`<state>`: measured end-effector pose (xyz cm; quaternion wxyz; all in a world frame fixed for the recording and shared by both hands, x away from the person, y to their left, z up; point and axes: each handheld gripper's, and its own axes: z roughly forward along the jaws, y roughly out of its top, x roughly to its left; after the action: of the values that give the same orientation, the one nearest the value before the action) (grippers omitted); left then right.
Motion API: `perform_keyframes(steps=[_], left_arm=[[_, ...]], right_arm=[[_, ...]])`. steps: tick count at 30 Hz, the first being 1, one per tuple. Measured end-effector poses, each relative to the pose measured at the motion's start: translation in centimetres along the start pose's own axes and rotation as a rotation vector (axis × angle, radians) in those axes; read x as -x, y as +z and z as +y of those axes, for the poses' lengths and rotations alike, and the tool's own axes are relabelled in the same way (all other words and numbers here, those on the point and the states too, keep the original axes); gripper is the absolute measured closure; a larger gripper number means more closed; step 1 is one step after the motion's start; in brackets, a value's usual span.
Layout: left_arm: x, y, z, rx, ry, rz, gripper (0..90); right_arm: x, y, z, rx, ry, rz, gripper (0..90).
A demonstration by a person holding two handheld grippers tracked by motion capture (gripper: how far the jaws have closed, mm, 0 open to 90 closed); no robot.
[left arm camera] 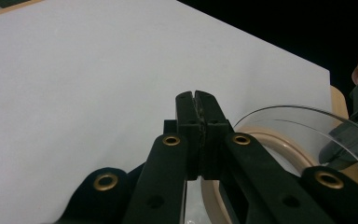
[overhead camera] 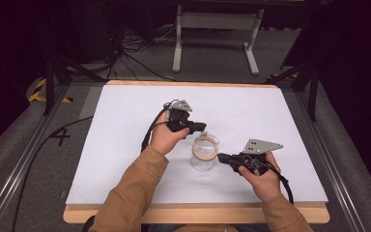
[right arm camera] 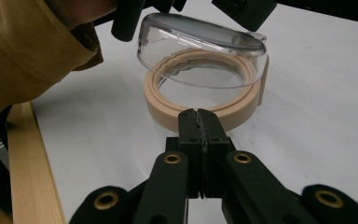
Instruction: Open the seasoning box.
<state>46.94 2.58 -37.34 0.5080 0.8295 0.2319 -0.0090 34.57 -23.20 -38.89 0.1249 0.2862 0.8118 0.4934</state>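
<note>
Two grippers pressed together, nothing pinched: left gripper (overhead camera: 199, 127) at raised clear lid (right arm camera: 200, 46), right gripper (overhead camera: 223, 157) against beige rim (right arm camera: 168, 114). Jar (overhead camera: 204, 153) stood mid-table; tipping risked if rim pushed.

Person wears a tan-brown heavy-cloth jacket w/ long sleeves (overhead camera: 130, 191), cuffs ending at the wrists, lower centre of high view. Each hand has a black two-jaw gripper: left gripper (overhead camera: 202, 126) mid-frame, right gripper (overhead camera: 221, 157) lower right, both topped w/ a grey three-cornered plate w/ small holes and trailing a black cable. In the gripper views the black jaw arms carry brass-ringed rivet holes.
</note>
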Motion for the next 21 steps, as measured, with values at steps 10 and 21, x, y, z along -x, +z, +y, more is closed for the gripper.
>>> perform_keyframes(steps=[10,21], left_arm=[[-0.2,-0.5,-0.5,-0.022,0.0,0.044,89.4],[0.4,-3.9,-1.2,0.02,-0.009,0.098,88.1]], right_arm=[[0.1,0.6,0.3,0.028,0.022,-0.002,90.0],[0.5,0.3,1.1,0.051,0.006,0.011,90.0]])
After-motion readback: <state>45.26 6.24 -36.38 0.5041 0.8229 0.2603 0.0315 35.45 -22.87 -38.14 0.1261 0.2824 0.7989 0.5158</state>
